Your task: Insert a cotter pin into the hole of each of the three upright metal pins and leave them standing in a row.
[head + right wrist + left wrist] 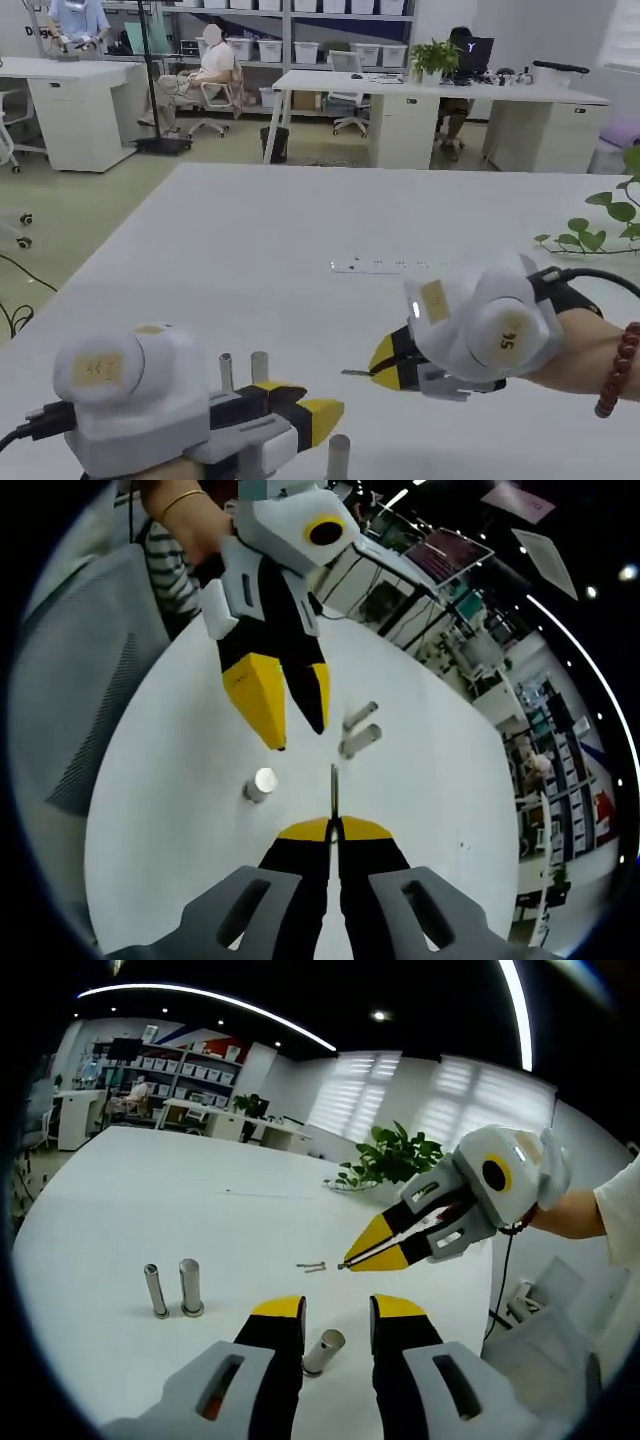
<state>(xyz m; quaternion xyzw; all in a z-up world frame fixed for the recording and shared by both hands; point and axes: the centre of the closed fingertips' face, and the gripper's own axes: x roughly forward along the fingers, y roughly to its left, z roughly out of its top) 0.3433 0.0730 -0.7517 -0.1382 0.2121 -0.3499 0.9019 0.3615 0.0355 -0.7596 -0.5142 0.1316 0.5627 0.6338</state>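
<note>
Right gripper (334,827) tight on cotter pin (333,788)

Head view: behind left tongs (322,412) and right tongs (378,360), facing forward-down over the bench (300,230). Gripper views: close along jaws, facing each other, sharing the metal pins (190,1287).

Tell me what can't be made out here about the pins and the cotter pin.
Cross holes in the metal pins: too small, all views.
Two pins' bases, head view: hidden behind the left gripper.
Third pin, head view: cut off by the bottom edge.
Cotter pin: rear hidden between shut jaws of the right gripper.
Small loose parts, left gripper view: too small to name.
</note>
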